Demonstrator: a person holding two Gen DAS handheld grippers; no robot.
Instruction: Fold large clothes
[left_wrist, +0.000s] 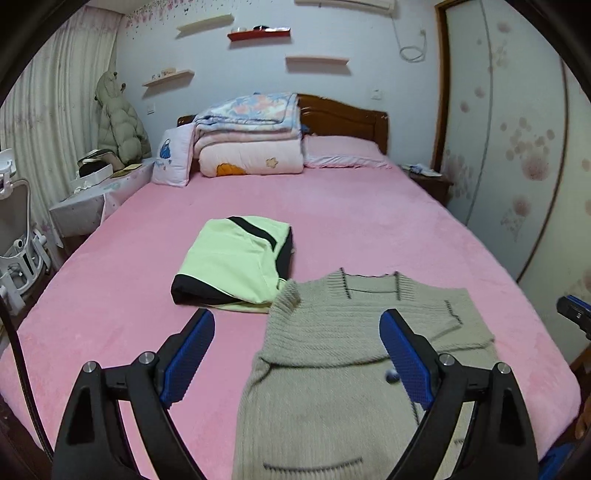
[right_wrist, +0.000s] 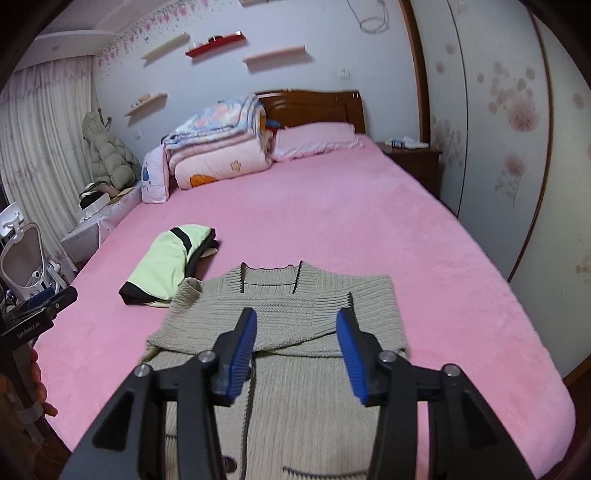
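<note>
At the far left of the room a white chair (left_wrist: 18, 236) stands by the curtain, off the bed, so it is not in the way. On the pink bed (left_wrist: 351, 206) a green and black garment (left_wrist: 236, 258) lies folded into a small bundle; it looks finished, and it sits a little to the left so there is room for the next one. Just beside it, touching its near corner, lies the grey knitted cardigan (left_wrist: 332, 369), flat with its neck pointing to the pillows. Both sleeves are turned in across the chest, which I think is an early fold, so the body part toward the camera is not yet folded up. The left gripper (left_wrist: 297, 354) hangs above the cardigan's left side with its blue pads spread wide and nothing between them. The right gripper (right_wrist: 295, 350) hangs above the middle of the cardigan, its pads partly apart and empty too. Both hold nothing because the sleeves are laid down, I think. At the top of the bed the stacked quilts (left_wrist: 247, 136) and pillow (left_wrist: 343, 151) stay far from the work.
</note>
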